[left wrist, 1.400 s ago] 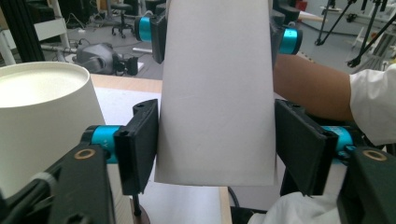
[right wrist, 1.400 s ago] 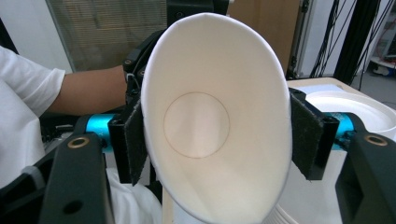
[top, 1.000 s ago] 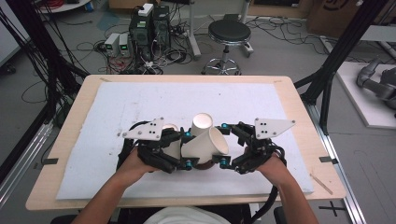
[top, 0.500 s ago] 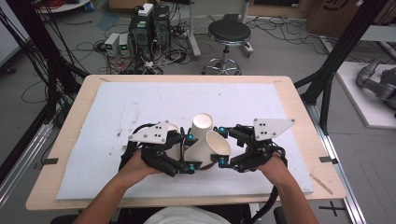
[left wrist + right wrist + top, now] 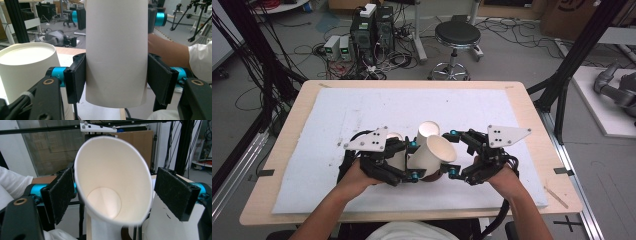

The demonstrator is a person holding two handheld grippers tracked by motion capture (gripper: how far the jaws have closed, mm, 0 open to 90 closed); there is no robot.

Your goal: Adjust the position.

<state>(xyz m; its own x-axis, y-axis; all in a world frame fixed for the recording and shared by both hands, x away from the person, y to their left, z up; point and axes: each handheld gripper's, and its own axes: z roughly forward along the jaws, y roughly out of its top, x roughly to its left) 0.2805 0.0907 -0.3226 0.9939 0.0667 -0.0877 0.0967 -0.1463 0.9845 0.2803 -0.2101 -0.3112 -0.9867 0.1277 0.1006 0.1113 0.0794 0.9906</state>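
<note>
I had the tilted paper cup [image 5: 434,155] held off the white foam mat [image 5: 337,115], near the table's front edge: smooth matte white paper, tapered wall, thin rolled rim, mouth turned toward the right gripper [image 5: 453,153]. The left gripper [image 5: 413,161] pinched the cup's lower body, both black ribbed pads flat against the wall in the left gripper view. Its jaws had just closed further onto it. The right gripper's jaws stood spread either side of the rim, having just opened wider; felt-like pads [image 5: 60,195] sat apart from the paper in the right gripper view, w/ the round cup bottom visible inside. Both hands lay low at the table's near edge, forearms angled inward, grippers pointing at each other. A 2nd cup [image 5: 428,134] stood upright just behind, a 3rd cup [image 5: 394,137] mostly hidden behind the left gripper's grey plate [image 5: 367,140]. Cup's base was cut off from the high view by the jaws.
</note>
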